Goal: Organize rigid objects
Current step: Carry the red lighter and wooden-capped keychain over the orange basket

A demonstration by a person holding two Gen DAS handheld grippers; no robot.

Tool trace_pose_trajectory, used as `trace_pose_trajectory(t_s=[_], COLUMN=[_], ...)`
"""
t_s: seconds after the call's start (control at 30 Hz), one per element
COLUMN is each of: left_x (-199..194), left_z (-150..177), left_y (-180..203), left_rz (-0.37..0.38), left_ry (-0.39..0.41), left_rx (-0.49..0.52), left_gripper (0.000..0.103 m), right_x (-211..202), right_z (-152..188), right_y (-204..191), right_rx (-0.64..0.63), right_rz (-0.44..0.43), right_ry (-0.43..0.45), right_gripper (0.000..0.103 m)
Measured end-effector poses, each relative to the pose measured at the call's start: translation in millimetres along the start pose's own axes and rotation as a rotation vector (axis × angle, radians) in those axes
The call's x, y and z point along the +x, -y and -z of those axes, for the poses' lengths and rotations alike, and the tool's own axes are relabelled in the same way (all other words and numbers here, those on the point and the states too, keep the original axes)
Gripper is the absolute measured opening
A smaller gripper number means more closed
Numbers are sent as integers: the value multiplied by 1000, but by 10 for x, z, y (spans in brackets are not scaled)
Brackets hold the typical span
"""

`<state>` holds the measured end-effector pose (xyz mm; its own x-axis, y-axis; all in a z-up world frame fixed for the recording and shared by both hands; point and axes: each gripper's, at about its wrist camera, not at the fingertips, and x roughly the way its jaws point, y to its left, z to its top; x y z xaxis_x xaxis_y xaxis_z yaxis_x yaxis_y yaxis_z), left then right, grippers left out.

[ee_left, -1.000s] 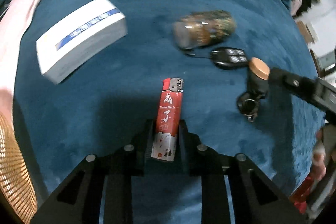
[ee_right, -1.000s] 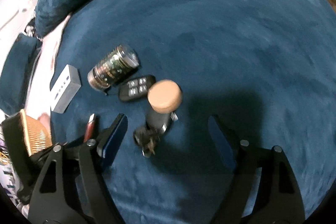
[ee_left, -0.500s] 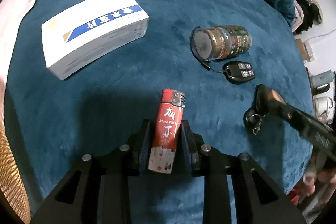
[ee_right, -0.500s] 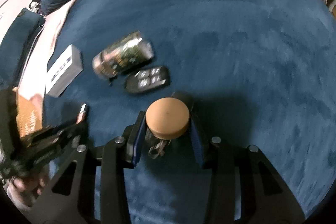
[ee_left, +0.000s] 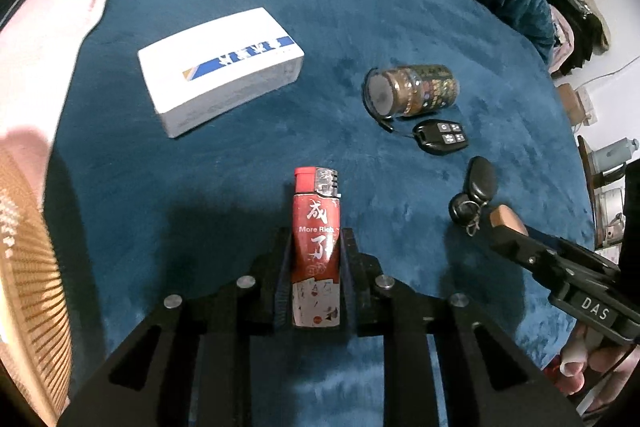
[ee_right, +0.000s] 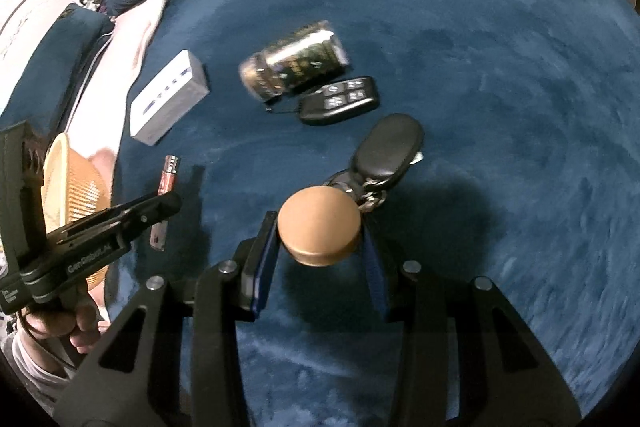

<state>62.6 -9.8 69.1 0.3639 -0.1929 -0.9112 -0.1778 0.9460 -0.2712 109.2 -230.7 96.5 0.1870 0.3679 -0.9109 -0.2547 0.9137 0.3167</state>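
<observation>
My left gripper [ee_left: 315,247] is shut on a red lighter [ee_left: 316,227] and holds it above the blue velvet surface [ee_left: 360,7]. My right gripper [ee_right: 320,247] is shut on a brown round-topped keychain piece [ee_right: 319,231]; a black oval fob [ee_right: 390,149] and key rings hang from it. In the left wrist view the fob [ee_left: 482,180] and brown piece [ee_left: 506,218] show at the right gripper's tip. The lighter also shows in the right wrist view [ee_right: 167,183].
A white and blue box [ee_left: 222,69], a patterned jar [ee_left: 412,90] lying on its side and a black car remote [ee_left: 440,137] lie on the surface. A woven basket [ee_left: 28,267] stands at the left edge. A pink cloth [ee_left: 52,15] lies at the far left.
My right gripper closed on the brown keychain piece and lifted it, tipping the fob away. My left gripper kept hold of the lighter and rose a little.
</observation>
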Motion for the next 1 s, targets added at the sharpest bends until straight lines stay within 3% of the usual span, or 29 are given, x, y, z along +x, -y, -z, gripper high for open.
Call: trace_pose_trajectory(t_s=[0.63,1.0], left_x=[-1005,-1411], left_z=[241,374], left_y=[-431,-826], left_rz=[-106,-129], left_ry=[150,225], left_rx=[-74,-146], left_gripper=[23,23], right_x=[-244,-300], right_z=[104,82], right_y=[-682,-1185], right_rx=[-95,-180], right_rz=[-49,-62], right_ry=[65,91], right_gripper=[41,41])
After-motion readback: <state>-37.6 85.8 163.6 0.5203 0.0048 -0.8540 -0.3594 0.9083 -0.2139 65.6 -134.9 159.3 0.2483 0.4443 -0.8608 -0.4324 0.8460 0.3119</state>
